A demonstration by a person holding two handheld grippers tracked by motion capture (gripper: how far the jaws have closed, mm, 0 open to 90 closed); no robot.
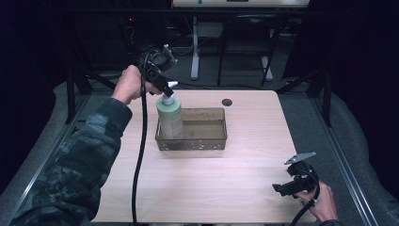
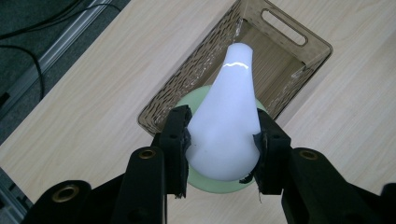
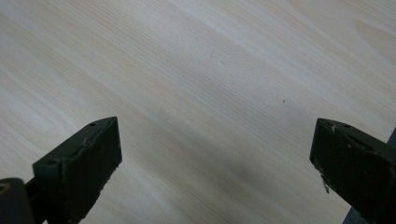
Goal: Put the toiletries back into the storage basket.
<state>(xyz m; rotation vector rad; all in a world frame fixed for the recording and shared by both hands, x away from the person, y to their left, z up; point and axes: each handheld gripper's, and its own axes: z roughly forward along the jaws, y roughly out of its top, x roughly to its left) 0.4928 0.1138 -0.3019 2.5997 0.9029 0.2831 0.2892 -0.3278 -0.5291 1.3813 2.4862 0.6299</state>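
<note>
The left gripper (image 2: 223, 149) clamps the bottle (image 1: 170, 115) by its pump, standing it upright in the bin's (image 1: 207, 141) left end, while the right gripper (image 3: 215, 172) idles wide open, well clear.

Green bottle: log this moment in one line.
left gripper shut on green bottle cap | bottle upright in basket | right gripper open, empty

A pale wood-grain table (image 1: 235, 188) carries a brown see-through basket (image 1: 207, 141), which sits on its far half, left of the middle. Just beyond the basket's far right corner a small dark round spot (image 1: 227, 102) marks the tabletop, perhaps a cable hole. The wide stretch of table on the person's side of the basket lies bare.
</note>
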